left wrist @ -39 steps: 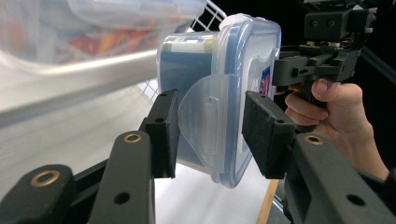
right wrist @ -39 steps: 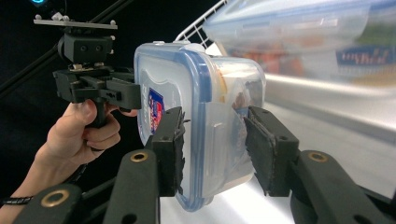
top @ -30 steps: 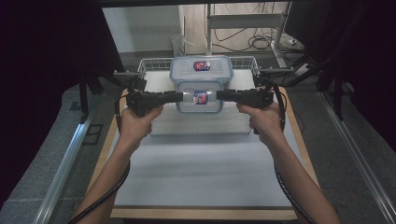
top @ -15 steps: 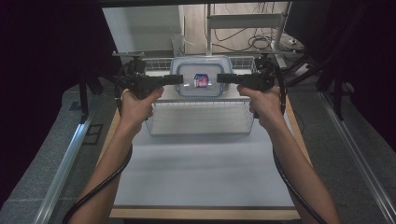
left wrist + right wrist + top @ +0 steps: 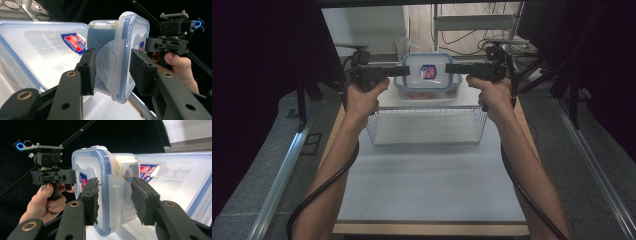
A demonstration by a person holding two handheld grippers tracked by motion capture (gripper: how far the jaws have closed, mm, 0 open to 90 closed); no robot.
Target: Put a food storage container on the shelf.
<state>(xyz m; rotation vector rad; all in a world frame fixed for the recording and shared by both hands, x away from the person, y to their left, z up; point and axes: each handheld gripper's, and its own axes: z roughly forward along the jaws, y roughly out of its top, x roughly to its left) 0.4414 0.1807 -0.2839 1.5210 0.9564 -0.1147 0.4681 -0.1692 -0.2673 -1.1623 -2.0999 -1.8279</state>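
Both grippers are pinching the box [image 5: 428, 75] by its end latches, the left gripper [image 5: 398, 71] and right gripper [image 5: 451, 67] holding it up beyond the basket [image 5: 427, 140]; judging by that, keeping both level matters, so the box isn't tipping

Both forearms extended forward from the bottom of the high view, roughly parallel, hands raised at equal height. Left gripper [image 5: 398, 71] pointing inward to the right, right gripper [image 5: 451, 68] pointing inward to the left, facing each other. Jaws of each set apart around a side latch of the container [image 5: 427, 75], pads close at either face.
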